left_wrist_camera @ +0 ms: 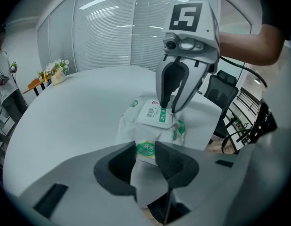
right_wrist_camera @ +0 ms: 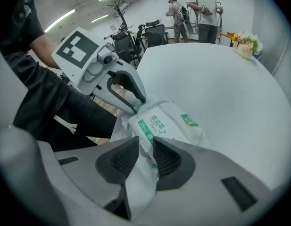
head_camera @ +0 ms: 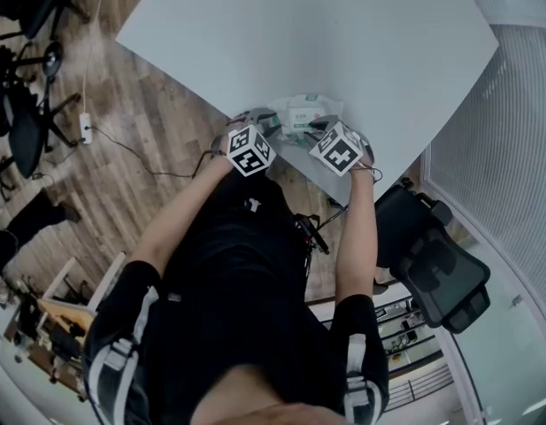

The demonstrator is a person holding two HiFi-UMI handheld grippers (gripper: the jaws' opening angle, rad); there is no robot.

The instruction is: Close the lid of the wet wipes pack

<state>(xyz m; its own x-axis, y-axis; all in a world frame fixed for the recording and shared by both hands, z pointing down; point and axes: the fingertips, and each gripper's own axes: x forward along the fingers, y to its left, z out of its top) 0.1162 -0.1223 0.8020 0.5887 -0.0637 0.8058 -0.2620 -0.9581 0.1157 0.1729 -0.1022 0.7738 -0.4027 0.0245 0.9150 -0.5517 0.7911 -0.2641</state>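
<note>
The white and green wet wipes pack lies at the near edge of the white table. My left gripper is shut on the pack's near end, its pads pressing the crumpled wrapper. My right gripper is shut on the opposite side of the pack, by the green-striped lid label. In the left gripper view the right gripper pinches the edge of the white lid, which looks nearly flat. In the right gripper view the left gripper holds the pack's far end.
A black office chair stands right of me, close to the table's edge. A pot of flowers sits at the table's far side. Two people stand beyond the table. More chairs and a power strip are on the wooden floor.
</note>
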